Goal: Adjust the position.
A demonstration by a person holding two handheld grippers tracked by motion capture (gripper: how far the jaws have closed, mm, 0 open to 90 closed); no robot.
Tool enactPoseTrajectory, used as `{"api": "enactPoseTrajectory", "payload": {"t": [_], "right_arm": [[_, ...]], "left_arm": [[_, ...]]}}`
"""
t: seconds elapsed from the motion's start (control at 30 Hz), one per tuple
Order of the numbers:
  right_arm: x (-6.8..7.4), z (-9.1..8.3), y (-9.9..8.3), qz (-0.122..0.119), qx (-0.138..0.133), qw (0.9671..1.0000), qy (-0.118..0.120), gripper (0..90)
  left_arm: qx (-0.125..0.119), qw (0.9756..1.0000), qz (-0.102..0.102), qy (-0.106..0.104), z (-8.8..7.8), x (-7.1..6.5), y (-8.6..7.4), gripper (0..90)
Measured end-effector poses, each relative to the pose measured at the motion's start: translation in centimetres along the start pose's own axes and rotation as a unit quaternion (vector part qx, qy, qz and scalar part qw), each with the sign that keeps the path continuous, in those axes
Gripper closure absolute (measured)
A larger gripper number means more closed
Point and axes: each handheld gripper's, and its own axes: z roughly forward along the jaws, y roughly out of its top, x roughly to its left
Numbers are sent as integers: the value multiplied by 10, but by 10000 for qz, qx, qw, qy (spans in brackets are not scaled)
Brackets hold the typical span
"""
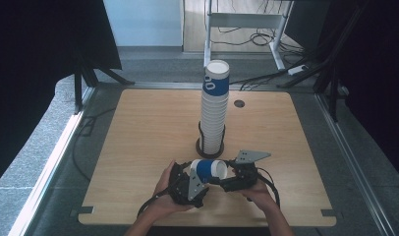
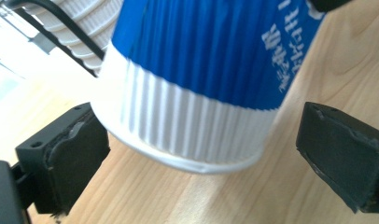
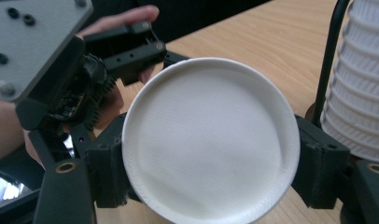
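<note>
Item: blue-and-white paper cup (image 1: 209,168), lying sideways above the table (image 1: 138,147), at 6 o'clock from the tall cup stack (image 1: 213,113). Right gripper (image 3: 211,186) pinches its base end, carrying it. Left gripper (image 2: 197,154) jaws spread, flanking its rim without pressing, apparently handing it over.

Lab: black curtains (image 1: 35,44), floor cables (image 1: 266,39), bare wooden table (image 1: 138,128).

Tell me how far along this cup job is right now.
Done: a tall cup stack stands in its black holder on the table. In hand: one blue-and-white cup lies sideways between the grippers. The right gripper clamps it, and the left gripper has its jaws open around the other end. Left: placing that cup, probably on the stack, is not yet done.
</note>
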Motion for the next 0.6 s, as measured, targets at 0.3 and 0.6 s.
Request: {"api": "enactPoseTrajectory", "payload": {"t": [0.3, 0.6], "right_arm": [[-4, -9, 0, 186, -369, 9986, 329, 263], [-5, -8, -3, 310, -338, 9969, 646, 263]], "left_arm": [[-349, 9974, -413, -471, -5, 9, -3, 22], [-617, 9948, -402, -707, -11, 12, -1, 18]]}}
